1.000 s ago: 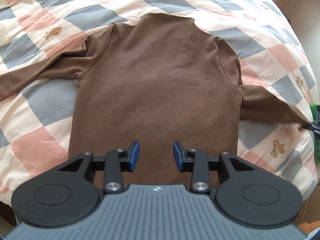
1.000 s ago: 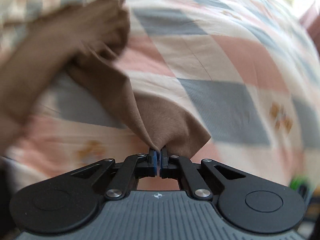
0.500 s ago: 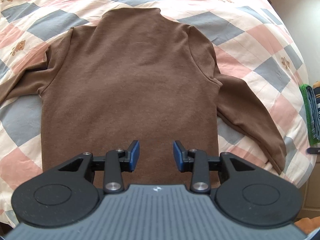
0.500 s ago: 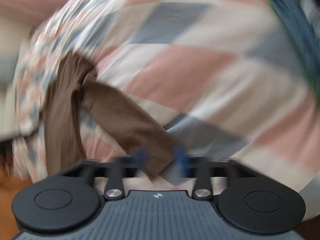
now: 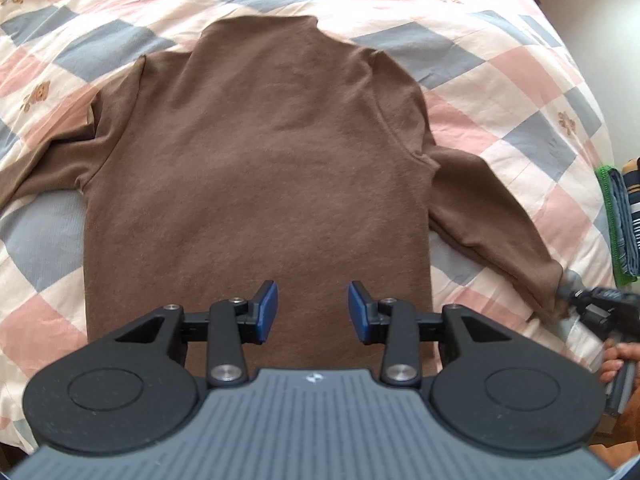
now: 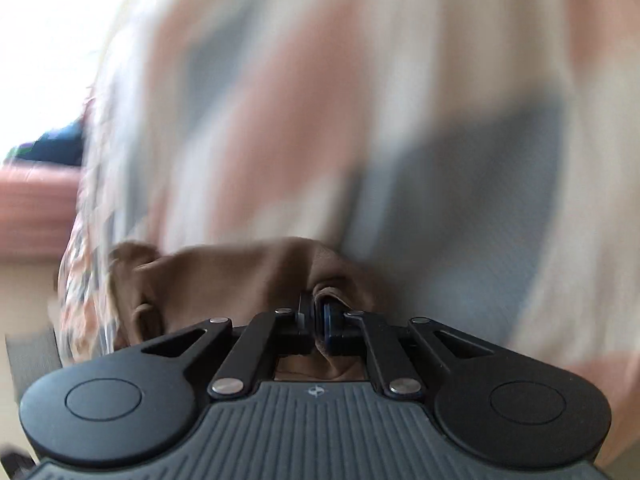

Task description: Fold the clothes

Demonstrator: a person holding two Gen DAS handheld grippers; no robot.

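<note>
A brown long-sleeved sweater [image 5: 260, 160] lies flat on the bed, collar at the far end and both sleeves out to the sides. My left gripper [image 5: 313, 312] hangs open over the near hem with nothing between its blue pads. The right sleeve [image 5: 492, 224] slants down towards the bed's near right edge. My right gripper [image 5: 566, 294] meets the cuff there, with a person's hand [image 5: 616, 360] behind it. In the blurred right wrist view, the right gripper [image 6: 318, 312] is shut on a fold of the brown cuff [image 6: 224, 280].
The checked pink, grey and cream quilt [image 5: 500, 60] covers the whole bed. A stack of folded clothes [image 5: 620, 216], green, blue and striped, sits at the right edge of the bed. The bed's edge drops off just past the cuff.
The right gripper let go of the sleeve, rolled over and closed on the cuff lower down by the bed's edge. The sleeve now slants down beside the body. The left gripper stayed open.
</note>
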